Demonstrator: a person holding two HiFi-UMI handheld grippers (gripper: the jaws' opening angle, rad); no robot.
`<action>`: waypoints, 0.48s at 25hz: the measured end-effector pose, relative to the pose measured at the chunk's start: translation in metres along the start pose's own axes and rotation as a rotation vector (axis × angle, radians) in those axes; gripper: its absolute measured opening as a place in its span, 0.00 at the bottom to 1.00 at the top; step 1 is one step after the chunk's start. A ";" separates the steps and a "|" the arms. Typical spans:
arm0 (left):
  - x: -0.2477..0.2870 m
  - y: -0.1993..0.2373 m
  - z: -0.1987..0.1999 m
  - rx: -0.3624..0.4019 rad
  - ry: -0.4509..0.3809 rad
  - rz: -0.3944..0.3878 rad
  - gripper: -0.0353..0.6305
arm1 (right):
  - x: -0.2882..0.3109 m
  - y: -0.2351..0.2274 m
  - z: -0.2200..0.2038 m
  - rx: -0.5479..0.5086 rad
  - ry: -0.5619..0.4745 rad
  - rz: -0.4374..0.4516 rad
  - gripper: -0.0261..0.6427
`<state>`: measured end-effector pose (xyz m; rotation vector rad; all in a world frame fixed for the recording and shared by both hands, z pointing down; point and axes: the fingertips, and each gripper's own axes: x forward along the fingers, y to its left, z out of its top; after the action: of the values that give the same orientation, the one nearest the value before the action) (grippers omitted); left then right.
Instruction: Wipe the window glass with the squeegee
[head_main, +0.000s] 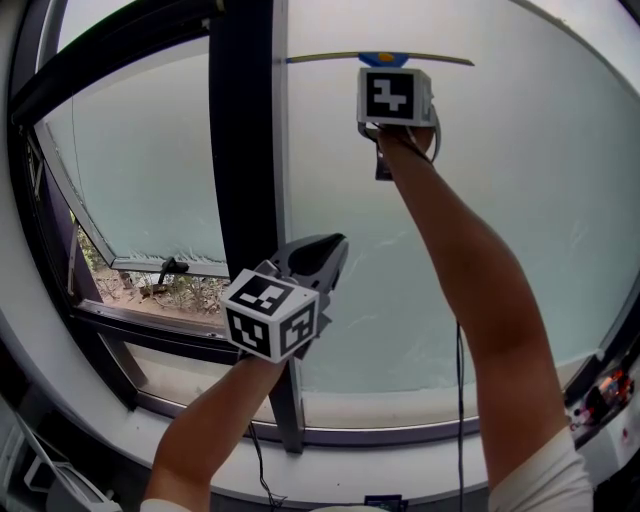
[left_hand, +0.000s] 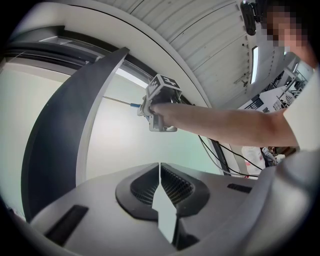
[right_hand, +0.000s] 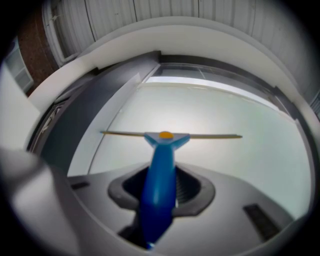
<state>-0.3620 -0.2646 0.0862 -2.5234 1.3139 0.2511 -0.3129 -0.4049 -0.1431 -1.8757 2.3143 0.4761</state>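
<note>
Ahead of your right claw (right_hand: 161, 195), clamped on its blue handle, the squeegee (right_hand: 165, 136) blade looks set against the window glass (right_hand: 225, 165), up high. Wipe stroke likely starting: drag straight down with even pressure. Your left claw (left_hand: 160, 175) is pinched together, empty.

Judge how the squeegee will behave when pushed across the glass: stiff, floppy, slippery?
Probably light: the right hand-held gripper holds the squeegee by its slim blue handle alone. Its thin blade looks straight, so likely stiff.

Soft daylight pours through the frosted glass (head_main: 520, 120), leaving the frame (head_main: 245, 150) dark. Fisheye bends every edge into black corners; the squeegee (right_hand: 159, 175) handle up close is blurred.
</note>
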 end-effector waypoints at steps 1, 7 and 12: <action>-0.001 0.000 -0.002 -0.005 0.001 0.000 0.10 | -0.001 0.001 -0.003 0.002 0.006 0.001 0.24; -0.007 -0.001 -0.015 -0.031 0.011 0.006 0.10 | -0.006 0.004 -0.017 0.007 0.020 0.015 0.24; -0.012 -0.005 -0.026 -0.049 0.023 0.007 0.10 | -0.010 0.005 -0.028 0.002 0.026 0.019 0.24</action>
<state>-0.3643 -0.2614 0.1148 -2.5700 1.3419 0.2597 -0.3130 -0.4034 -0.1124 -1.8723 2.3500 0.4543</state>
